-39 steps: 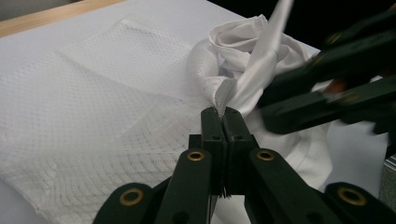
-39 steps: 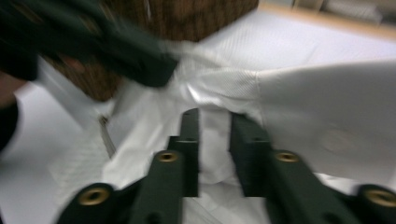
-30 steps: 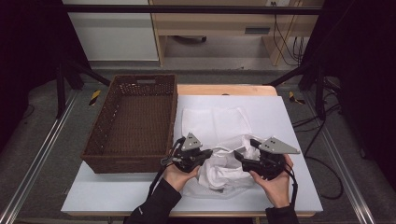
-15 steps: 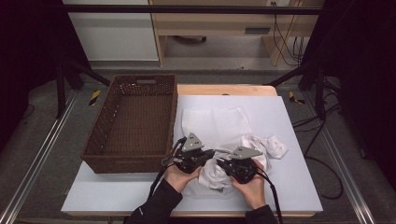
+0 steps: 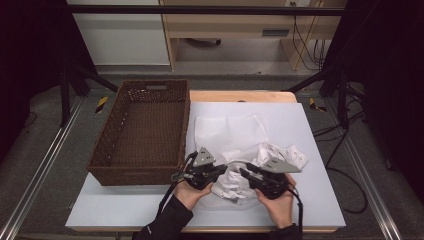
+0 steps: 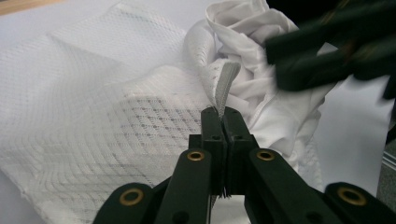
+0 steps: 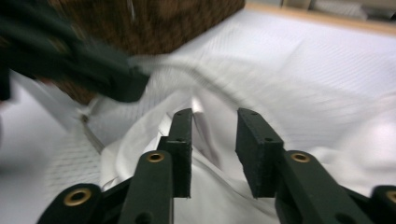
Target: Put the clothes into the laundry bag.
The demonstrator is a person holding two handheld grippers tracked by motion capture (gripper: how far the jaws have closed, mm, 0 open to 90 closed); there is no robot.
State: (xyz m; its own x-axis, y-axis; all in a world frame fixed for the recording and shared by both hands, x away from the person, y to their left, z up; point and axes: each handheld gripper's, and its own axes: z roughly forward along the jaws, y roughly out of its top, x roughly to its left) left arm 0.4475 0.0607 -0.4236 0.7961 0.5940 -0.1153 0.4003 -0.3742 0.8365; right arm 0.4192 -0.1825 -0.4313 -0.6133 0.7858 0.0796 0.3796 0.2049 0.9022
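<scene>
The right gripper [image 5: 248, 173] had come in from the garment's right-hand end to its middle, close to the left gripper [image 5: 221, 170], and the bunch of cloth it had been carrying now lay loose on the counter [image 5: 310, 200] to the right. Its jaws had just been opening again after a near-close; in the right gripper view they stood apart over a fold of the white garment [image 5: 250, 150] without pressing it. The left gripper was clamped shut on a thin ribbed edge of the garment, seen in the left gripper view rising between its closed jaws. This looked like a regrasp: one edge pinned while the other hand sought a new hold, so folding or lifting seemed barely begun. The garment lay crumpled on the pale counter, just right of the empty wicker basket [image 5: 142, 130]. Beyond stood a wooden desk [image 5: 235, 30], dark frame legs and cables on a grey floor.
</scene>
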